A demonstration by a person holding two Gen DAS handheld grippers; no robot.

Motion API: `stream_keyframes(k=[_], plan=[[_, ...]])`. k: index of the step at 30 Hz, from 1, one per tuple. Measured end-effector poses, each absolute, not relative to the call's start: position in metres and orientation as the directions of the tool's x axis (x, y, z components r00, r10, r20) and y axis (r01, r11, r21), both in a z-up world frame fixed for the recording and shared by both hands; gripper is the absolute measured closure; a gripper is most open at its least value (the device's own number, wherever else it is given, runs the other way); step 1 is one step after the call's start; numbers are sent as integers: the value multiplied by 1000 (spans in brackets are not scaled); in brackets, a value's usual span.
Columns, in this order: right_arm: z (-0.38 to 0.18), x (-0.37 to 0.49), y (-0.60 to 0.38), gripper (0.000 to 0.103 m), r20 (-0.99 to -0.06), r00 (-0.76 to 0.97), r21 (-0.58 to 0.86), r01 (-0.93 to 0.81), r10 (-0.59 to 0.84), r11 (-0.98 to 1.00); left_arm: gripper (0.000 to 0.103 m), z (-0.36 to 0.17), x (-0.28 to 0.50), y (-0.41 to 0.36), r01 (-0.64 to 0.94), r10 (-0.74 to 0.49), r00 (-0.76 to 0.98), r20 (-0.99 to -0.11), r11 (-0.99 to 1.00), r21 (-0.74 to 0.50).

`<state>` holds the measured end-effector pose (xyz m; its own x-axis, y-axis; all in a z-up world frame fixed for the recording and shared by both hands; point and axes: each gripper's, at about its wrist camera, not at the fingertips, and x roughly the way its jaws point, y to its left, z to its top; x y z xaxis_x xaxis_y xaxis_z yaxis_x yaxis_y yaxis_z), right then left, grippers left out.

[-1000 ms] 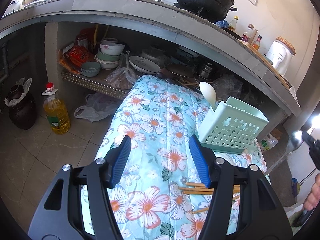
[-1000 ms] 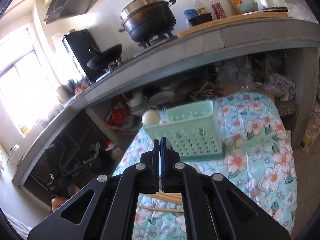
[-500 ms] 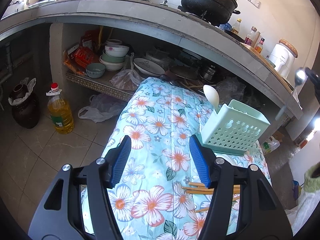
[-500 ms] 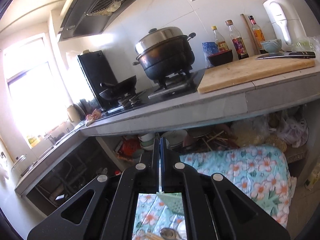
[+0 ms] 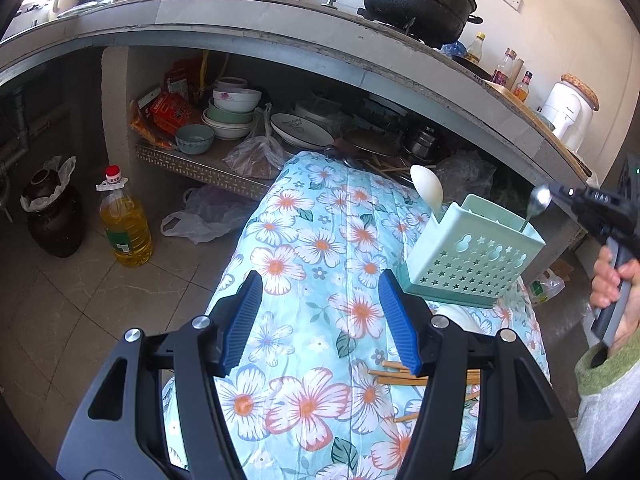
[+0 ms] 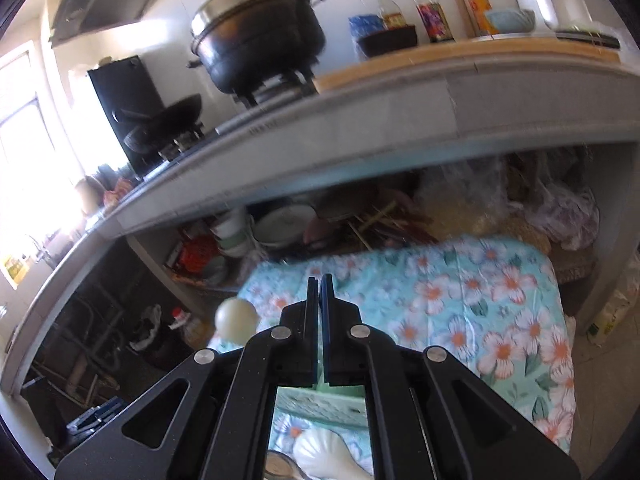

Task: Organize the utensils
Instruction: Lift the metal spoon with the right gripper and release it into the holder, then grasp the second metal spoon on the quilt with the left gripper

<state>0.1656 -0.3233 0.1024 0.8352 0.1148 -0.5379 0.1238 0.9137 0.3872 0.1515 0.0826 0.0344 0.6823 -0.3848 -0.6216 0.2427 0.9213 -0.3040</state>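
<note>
A mint green utensil caddy [image 5: 472, 264] stands on the floral cloth [image 5: 320, 240], with a white spoon [image 5: 428, 192] upright in its far end. My right gripper [image 5: 554, 190], held by a hand [image 5: 612, 276], is shut on a metal spoon [image 5: 538, 200] near its bowl; the handle slants down into the caddy's right end. In the right wrist view that gripper [image 6: 319, 282] shows closed jaws, the caddy [image 6: 320, 404] below them and the white spoon [image 6: 236, 318] to the left. My left gripper [image 5: 320, 320] hovers open over the cloth, empty. Chopsticks [image 5: 400, 376] lie near its right finger.
A white ladle [image 6: 324, 456] lies on the cloth in front of the caddy. Beyond the cloth a low shelf holds bowls [image 5: 232, 112] and plates under a concrete counter [image 5: 280, 36]. An oil bottle [image 5: 124, 224], a dark jar [image 5: 52, 216] and a plastic bag [image 5: 200, 216] sit on the floor at left.
The right gripper carried the metal spoon up from the right edge and then over the caddy; its handle now dips into it. The left gripper stayed open and still.
</note>
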Motion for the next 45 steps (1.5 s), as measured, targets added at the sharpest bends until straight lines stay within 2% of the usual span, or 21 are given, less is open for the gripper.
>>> stream_keyframes(k=[21,22,24,25,27,29,37,45], plan=[[80,83,-333,99,-545,833,437,185,96,880,46,29,147,64,273,-412,663,-625,911,-310],[78,78,-331,98,-549,830,436,182,100,881,46,28,147,63,274,-413,660,-627,910,-311],[74,67,-326,82,-557,823,435,177,109,883,46,26,147,61,280,-419,653,-631,908,-312],[72,63,-324,78,-561,820,434,174,115,884,46,25,147,60,283,-422,649,-633,906,-313],[63,52,-316,59,-577,808,427,170,123,888,46,23,147,57,291,-429,638,-639,903,-315],[52,43,-306,52,-600,789,417,172,129,892,46,20,148,54,300,-436,628,-644,900,-317],[-18,19,-264,48,-723,666,407,192,186,893,46,1,147,27,347,-466,562,-684,883,-317],[-43,16,-254,47,-762,608,410,190,221,892,46,-14,146,-12,415,-506,492,-708,852,-321]])
